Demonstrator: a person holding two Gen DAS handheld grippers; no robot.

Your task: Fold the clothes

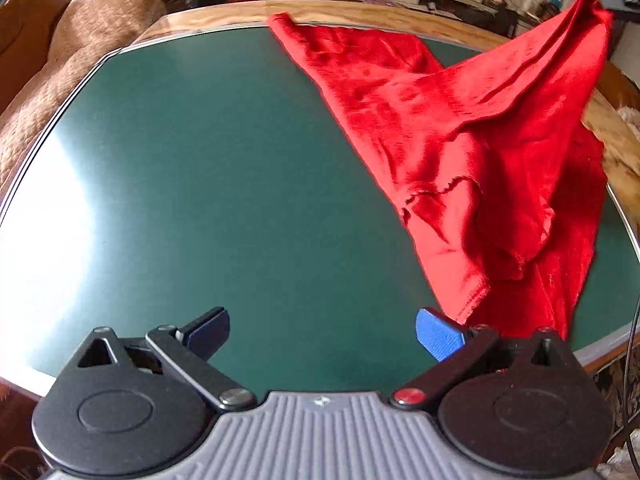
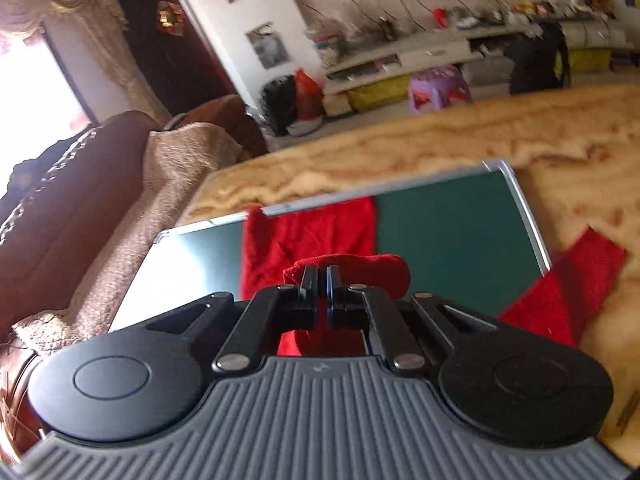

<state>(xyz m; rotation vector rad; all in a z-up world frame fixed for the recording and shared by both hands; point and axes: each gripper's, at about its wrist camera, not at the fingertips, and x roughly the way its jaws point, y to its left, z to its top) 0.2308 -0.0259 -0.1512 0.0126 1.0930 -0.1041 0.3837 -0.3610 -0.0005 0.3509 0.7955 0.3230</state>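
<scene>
A red garment (image 1: pixel 460 132) lies partly on the green mat (image 1: pixel 220 184), with one end lifted high at the upper right. My left gripper (image 1: pixel 324 336) is open and empty above the mat's near edge, its blue right pad (image 1: pixel 436 336) close to the garment's lower hem. In the right wrist view my right gripper (image 2: pixel 321 280) is shut on a bunched fold of the red garment (image 2: pixel 352 268) and holds it above the mat (image 2: pixel 452 224). More red cloth (image 2: pixel 560 296) hangs over the mat's right edge.
The mat sits on a marbled wooden table (image 2: pixel 400 152). A sofa with a tan blanket (image 1: pixel 80 64) stands at the left. Shelves with clutter (image 2: pixel 420 56) and a purple stool (image 2: pixel 440 88) are beyond the table.
</scene>
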